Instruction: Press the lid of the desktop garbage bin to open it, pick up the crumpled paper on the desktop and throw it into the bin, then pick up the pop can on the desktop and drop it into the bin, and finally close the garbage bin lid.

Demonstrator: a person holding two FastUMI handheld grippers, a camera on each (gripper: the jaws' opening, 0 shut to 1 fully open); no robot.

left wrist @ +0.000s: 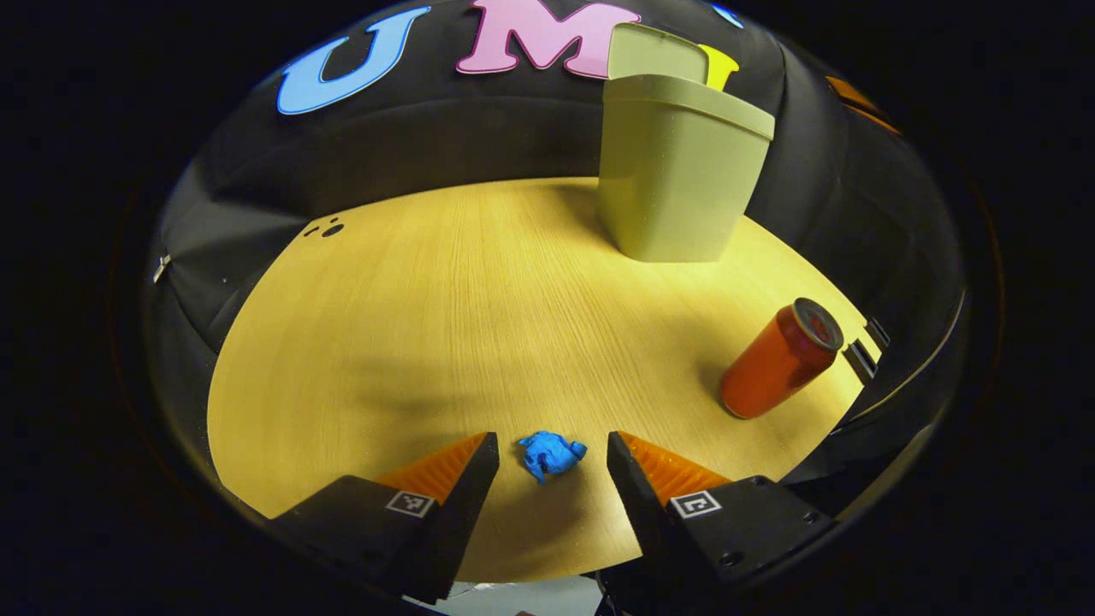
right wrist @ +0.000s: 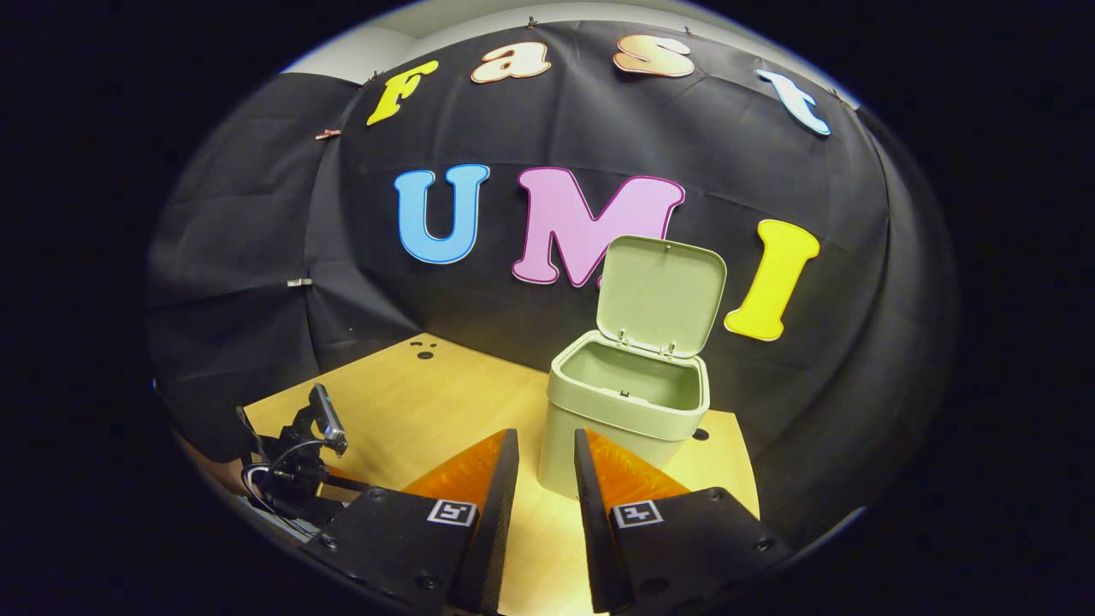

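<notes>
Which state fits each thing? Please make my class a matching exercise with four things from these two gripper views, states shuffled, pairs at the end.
Things:
1. bin lid
2. crumpled paper
3. pop can
4. right gripper

States:
A. standing on the table, right of the paper
B. raised open
C. lying between the left gripper's open fingers
D. empty, fingers slightly apart, facing the bin

Pairs: 1-B, 2-C, 3-A, 4-D

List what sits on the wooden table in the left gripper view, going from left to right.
Crumpled blue paper ball → pale green plastic bin with its lid up → orange-red pop can, standing upright.
</notes>
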